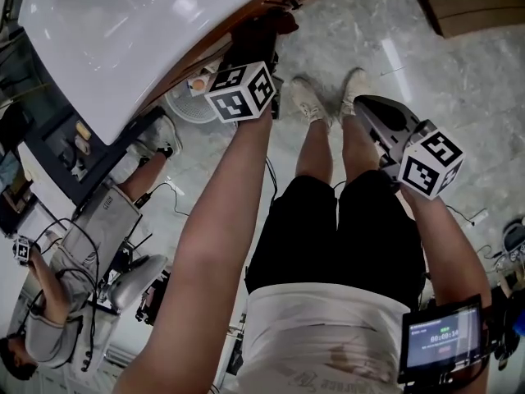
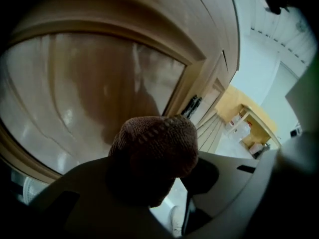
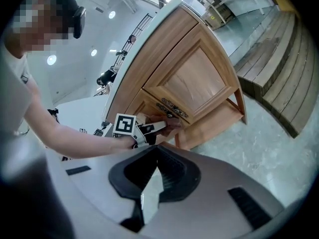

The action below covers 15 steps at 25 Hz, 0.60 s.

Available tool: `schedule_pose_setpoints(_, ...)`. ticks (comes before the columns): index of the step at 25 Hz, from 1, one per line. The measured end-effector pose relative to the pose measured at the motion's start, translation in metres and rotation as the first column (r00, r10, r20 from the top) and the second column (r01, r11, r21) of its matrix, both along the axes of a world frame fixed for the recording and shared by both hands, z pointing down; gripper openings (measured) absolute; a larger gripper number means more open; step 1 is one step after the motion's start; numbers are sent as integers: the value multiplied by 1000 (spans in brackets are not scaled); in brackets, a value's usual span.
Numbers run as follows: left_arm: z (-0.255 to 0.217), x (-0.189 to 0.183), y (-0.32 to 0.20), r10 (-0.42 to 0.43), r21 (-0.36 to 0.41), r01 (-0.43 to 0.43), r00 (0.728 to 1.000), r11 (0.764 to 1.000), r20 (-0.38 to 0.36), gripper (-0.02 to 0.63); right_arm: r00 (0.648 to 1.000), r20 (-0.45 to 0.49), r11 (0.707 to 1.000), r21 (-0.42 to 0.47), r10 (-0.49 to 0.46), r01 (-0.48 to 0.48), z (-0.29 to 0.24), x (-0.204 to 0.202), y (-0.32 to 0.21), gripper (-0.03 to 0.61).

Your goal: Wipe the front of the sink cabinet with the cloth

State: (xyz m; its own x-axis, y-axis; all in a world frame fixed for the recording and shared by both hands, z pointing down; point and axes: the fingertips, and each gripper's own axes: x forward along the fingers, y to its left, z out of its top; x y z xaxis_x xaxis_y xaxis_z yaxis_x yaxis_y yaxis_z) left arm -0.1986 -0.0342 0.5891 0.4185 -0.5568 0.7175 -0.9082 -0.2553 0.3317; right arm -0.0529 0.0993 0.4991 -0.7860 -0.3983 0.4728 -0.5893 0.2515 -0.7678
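A brown knitted cloth [image 2: 154,151] is bunched between the jaws of my left gripper [image 2: 159,171], which is shut on it. The cloth [image 1: 264,33] presses against the wooden front of the sink cabinet [image 1: 246,23], under the white sink top [image 1: 123,31]. The right gripper view shows the cabinet [image 3: 199,83] with its ornate dark handle [image 3: 172,108], and the left gripper [image 3: 158,126] holds the cloth [image 3: 174,125] just below that handle. My right gripper [image 3: 154,163] is shut on nothing and hangs away from the cabinet, over the floor [image 1: 367,105].
The person's legs and shoes [image 1: 308,101] stand on the marble floor before the cabinet. Another person [image 1: 57,302] sits at lower left amid cables. A white fan [image 1: 190,105] stands by the cabinet base. Wooden steps [image 3: 279,73] lie to the right.
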Motion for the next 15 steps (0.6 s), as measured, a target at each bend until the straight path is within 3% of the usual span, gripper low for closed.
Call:
schedule_pose_setpoints(4,1,8,0,33,12,-33,999,999,-4,149,999,-6,999,5,-36,36,2,-2,-2,12)
schedule_pose_setpoints(7,5,12,4,-66,-9,66,992,998,-105,149,998,-15,998,-8,-69,69,7,0,7,12)
schedule_pose_setpoints(11,14,14,5,-217,-56,210,936,976,-277,149,994,-26,995,-19,-102,102,7,0,10,12)
schedule_pose_setpoints(15,29,7,-4,-306,-102,289,878,952,-367,149,991,-38,991,-46,-127,125,11,-9,10,12)
